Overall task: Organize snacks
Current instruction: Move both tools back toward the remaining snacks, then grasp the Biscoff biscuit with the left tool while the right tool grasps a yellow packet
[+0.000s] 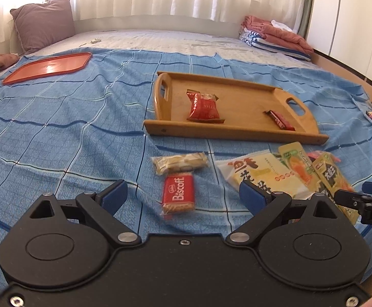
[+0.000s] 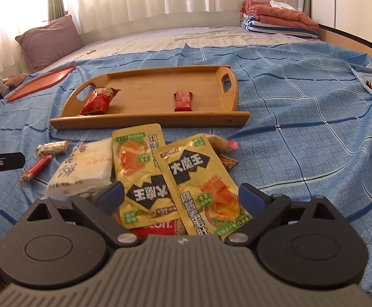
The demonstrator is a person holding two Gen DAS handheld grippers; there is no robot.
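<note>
A wooden tray (image 1: 237,130) (image 2: 145,121) lies on the blue bedsheet and holds a red snack bag (image 1: 203,106) (image 2: 97,101) and a small red bar (image 1: 280,120) (image 2: 183,101). My left gripper (image 1: 183,197) is open, with a red Biscoff pack (image 1: 178,195) between its fingers; a beige cracker pack (image 1: 180,162) lies just beyond. My right gripper (image 2: 180,195) is open over two yellow sachets (image 2: 201,179) (image 2: 141,171), with a white and yellow bag (image 2: 83,171) (image 1: 262,174) to their left. Another Biscoff pack (image 2: 157,229) shows under the sachets.
An orange plastic tray (image 1: 47,67) (image 2: 42,81) lies at the far left. A purple pillow (image 1: 42,23) and folded blankets (image 1: 275,35) sit at the back. The bed's wooden edge (image 1: 352,69) runs along the right.
</note>
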